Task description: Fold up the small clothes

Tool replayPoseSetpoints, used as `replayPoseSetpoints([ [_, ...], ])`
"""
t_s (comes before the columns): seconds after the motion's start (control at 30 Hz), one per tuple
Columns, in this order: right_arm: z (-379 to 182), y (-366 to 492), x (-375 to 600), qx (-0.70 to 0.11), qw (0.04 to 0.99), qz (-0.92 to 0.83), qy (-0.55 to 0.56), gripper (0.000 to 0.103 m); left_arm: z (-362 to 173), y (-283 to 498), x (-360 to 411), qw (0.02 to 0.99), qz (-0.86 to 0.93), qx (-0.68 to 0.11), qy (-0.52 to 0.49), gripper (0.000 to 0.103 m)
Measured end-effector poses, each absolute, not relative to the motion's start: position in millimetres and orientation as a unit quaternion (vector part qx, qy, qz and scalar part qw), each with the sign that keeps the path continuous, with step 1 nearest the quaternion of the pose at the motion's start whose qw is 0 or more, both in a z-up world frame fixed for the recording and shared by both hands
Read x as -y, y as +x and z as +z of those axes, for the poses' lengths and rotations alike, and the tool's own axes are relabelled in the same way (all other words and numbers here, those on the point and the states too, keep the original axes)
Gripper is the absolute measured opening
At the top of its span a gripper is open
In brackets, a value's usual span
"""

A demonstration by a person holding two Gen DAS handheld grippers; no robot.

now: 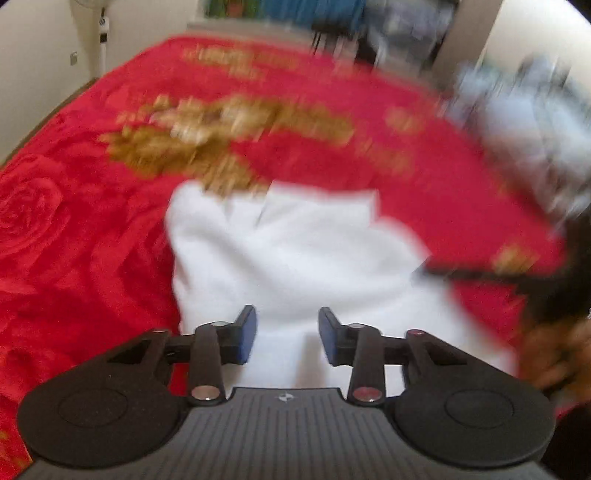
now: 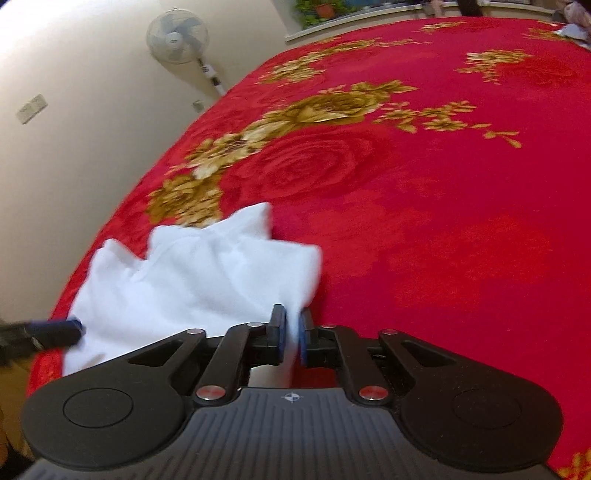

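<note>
White fleecy garment [image 2: 199, 273] pinched by right tongs [image 2: 291, 338]; left tongs [image 1: 287, 334] gape above it.

A red bedspread [image 2: 443, 221] with gold flowers covers the bed. A white standing fan [image 2: 177, 35] stands far left by the cream wall [image 2: 74, 129], potted plants [image 2: 321, 9] beyond.
</note>
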State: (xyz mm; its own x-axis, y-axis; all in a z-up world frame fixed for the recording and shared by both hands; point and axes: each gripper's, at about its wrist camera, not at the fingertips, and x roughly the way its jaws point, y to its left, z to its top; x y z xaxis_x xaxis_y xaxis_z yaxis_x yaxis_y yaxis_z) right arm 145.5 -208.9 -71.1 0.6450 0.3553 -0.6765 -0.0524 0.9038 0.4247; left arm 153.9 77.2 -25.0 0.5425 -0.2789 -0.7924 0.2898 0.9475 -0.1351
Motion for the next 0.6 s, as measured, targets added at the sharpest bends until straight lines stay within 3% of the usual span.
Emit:
replayPoseSetpoints([
  [0.17, -63, 146, 224, -0.396, 0.893, 0.091, 0.195, 0.011, -16, 145, -82, 0.890, -0.157, -0.428, 0.003, 0.037],
  [0.23, -55, 140, 227, -0.389, 0.891, 0.112, 0.208, 0.025, -10, 136, -90, 0.895, -0.161, -0.417, -0.012, 0.038],
  [0.3, -48, 131, 228, -0.385, 0.886, 0.141, 0.217, 0.055, -2, 131, -96, 0.898, -0.166, -0.407, -0.022, 0.038],
  [0.37, -46, 122, 225, -0.399, 0.876, 0.164, 0.215, 0.064, 3, 129, -102, 0.899, -0.170, -0.402, -0.026, 0.038],
  [0.57, -62, 98, 206, -0.460, 0.852, 0.190, 0.162, 0.063, 11, 118, -114, 0.901, -0.178, -0.394, -0.034, 0.038],
  [0.6, -64, 96, 203, -0.463, 0.851, 0.195, 0.154, 0.050, 11, 116, -115, 0.901, -0.182, -0.394, -0.035, 0.038],
])
